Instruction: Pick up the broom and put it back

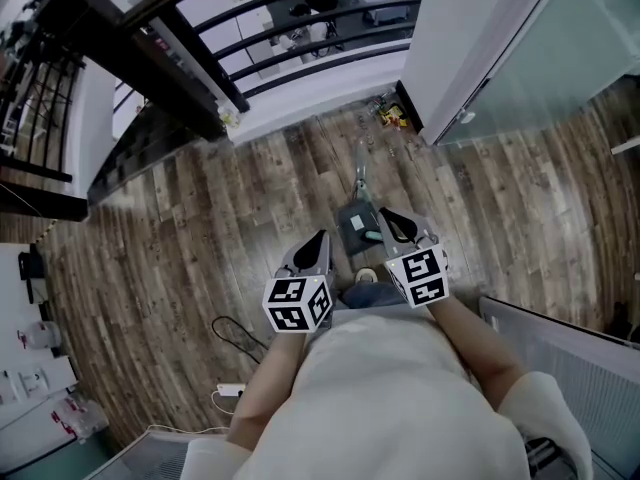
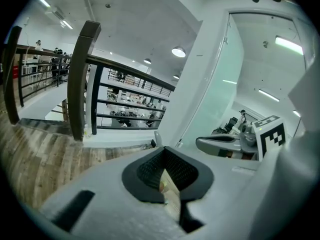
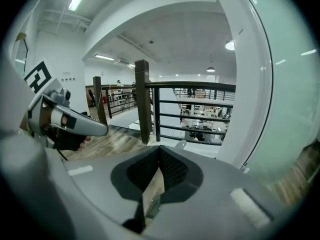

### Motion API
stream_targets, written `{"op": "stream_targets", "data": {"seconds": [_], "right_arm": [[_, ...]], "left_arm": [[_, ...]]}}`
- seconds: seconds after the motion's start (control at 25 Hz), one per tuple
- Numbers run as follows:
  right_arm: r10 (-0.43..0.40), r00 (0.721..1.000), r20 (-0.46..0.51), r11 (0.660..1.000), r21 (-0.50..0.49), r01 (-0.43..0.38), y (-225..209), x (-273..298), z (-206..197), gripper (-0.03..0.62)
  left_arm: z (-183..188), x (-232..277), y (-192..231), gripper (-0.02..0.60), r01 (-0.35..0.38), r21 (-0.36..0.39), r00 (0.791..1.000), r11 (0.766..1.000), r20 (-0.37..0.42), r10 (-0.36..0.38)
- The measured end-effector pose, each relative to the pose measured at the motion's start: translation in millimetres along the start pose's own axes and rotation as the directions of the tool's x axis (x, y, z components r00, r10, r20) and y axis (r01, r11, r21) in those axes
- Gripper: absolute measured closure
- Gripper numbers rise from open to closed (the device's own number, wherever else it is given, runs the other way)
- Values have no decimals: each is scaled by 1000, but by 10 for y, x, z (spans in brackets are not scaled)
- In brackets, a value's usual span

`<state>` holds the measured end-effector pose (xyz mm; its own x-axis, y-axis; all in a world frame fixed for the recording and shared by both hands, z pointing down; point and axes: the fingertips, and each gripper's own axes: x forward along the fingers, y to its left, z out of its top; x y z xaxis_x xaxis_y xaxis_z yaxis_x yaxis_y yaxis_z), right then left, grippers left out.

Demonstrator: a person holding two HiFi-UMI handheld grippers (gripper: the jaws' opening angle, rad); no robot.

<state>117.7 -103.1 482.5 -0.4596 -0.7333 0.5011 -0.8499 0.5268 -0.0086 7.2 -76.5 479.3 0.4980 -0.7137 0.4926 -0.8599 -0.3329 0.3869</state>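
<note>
The broom lies on the wood floor in front of me, its dark grey head [image 1: 354, 228] nearest me. Its pale handle [image 1: 360, 171] runs away toward the railing. My left gripper [image 1: 322, 236] hangs just left of the head, its jaws together. In its own view my left gripper [image 2: 163, 153] shows only a thin slit of floor between the pads. My right gripper [image 1: 386, 214] hangs at the head's right edge, also shut; in its own view the pads [image 3: 170, 171] hold nothing I can make out. I cannot tell whether either gripper touches the broom.
A black railing [image 1: 300, 38] with a dark wooden post [image 3: 143, 101] stands ahead. A white wall and a glass partition [image 1: 520, 48] are at the right. A black cable and a white power strip [image 1: 230, 390] lie at the lower left. Small yellow items [image 1: 390, 116] sit at the wall's foot.
</note>
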Motion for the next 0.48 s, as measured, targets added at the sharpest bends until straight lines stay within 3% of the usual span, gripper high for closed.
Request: {"op": "stream_targets", "data": {"seconds": [0.48], "right_arm": [[55,998,40,998,31,-57,104,-332,69,588]], "left_arm": [[61,-46,-181,577,19,33,1000,999,21,-20]]}}
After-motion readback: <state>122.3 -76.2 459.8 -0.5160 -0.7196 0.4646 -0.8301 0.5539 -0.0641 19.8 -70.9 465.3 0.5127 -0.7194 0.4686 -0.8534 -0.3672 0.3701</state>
